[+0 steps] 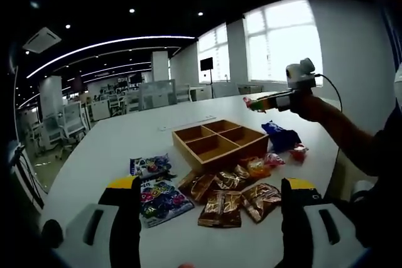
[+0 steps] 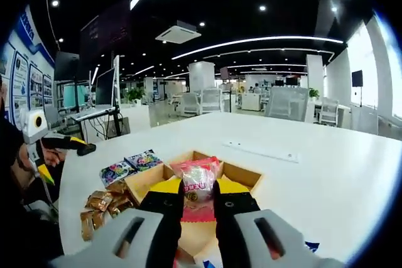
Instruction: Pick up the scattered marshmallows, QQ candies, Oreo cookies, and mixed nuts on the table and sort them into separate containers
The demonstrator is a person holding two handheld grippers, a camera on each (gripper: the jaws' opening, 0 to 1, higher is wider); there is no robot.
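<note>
Clenched at lower centre, right gripper (image 2: 198, 208) held a pink snack packet (image 2: 198, 183) over the wooden tray (image 2: 248, 177); left gripper (image 1: 210, 218) gaped, released; best lowered squarely into one compartment.

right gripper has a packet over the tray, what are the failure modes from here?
1. The right gripper pinches the red-and-clear packet by its lower part; the soft bag could slip or swing on release.
2. It hangs near the dividers of the wooden tray, so it may land across two compartments.
3. The brown packets lie overlapping beside the tray; the open left gripper might grab two together.
</note>
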